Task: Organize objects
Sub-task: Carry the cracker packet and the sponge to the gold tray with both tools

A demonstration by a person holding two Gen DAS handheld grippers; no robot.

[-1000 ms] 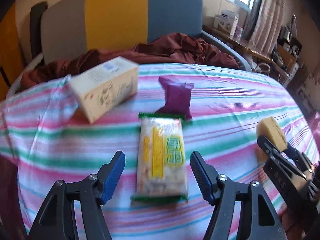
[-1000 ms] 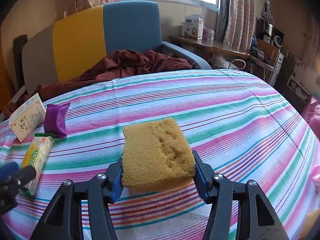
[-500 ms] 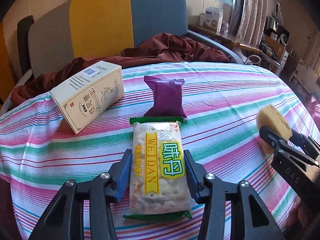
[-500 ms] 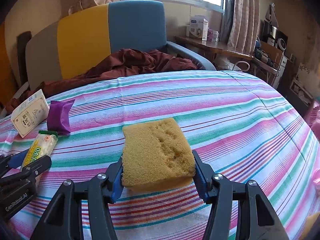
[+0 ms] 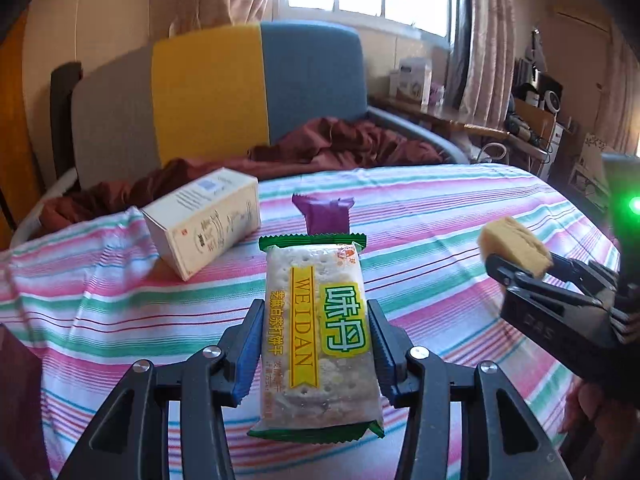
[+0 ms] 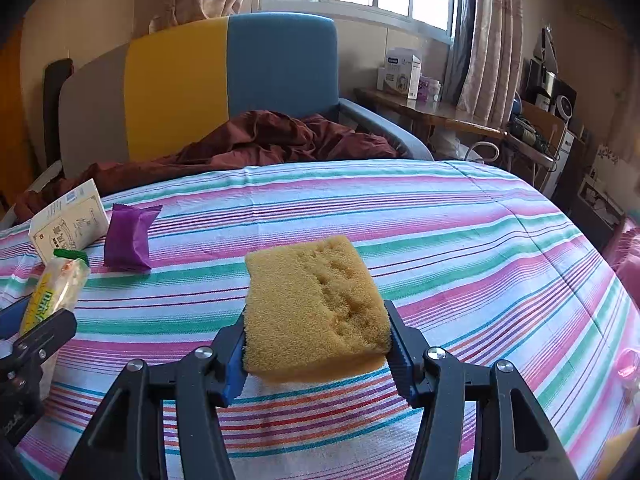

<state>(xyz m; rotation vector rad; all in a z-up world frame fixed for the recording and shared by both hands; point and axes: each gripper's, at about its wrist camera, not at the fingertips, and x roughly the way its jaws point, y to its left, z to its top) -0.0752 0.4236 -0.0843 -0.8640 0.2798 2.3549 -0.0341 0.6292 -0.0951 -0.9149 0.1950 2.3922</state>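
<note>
The left hand-held gripper (image 5: 316, 354) is clamped on a cracker packet (image 5: 316, 340); its blue pads press both long sides of the packet near its lower half, having just closed in on it. The packet is lifted off the striped cloth of the desk (image 5: 440, 216), its green-sealed far end pointing away toward a purple snack pouch (image 5: 323, 214) lying just beyond. A cream carton (image 5: 204, 220) lies tilted near the desk's far left edge, left of the pouch.

The right hand-held gripper (image 6: 316, 344) is clamped on a yellow sponge (image 6: 316, 304), pads against its two sides, the sponge jutting forward above the middle of the desk.

The left wrist view shows the packet's printed face and the right hand-held gripper from the side at the right edge, with the sponge in its tips. The right wrist view shows the sponge's pitted top and the bare right half of the desk, with the cracker packet only partly visible at the left edge.
</note>
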